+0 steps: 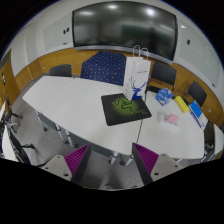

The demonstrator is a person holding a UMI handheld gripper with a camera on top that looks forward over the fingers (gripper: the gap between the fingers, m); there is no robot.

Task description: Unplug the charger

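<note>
My gripper point(112, 160) is open, its two purple-padded fingers point(76, 159) spread wide with nothing between them. It hangs well back from a large white table point(75, 105) in a meeting room. On the table lies a black mat point(126, 108) with a green object on it. A white paper bag point(137, 72) stands just behind the mat. I cannot make out a charger or a plug from here.
Small blue, yellow and pink items point(178, 104) lie on the table to the right of the mat. Dark chairs point(62, 71) stand round the table. A big dark screen point(122, 27) hangs on the far wall above a blue patterned panel point(103, 68).
</note>
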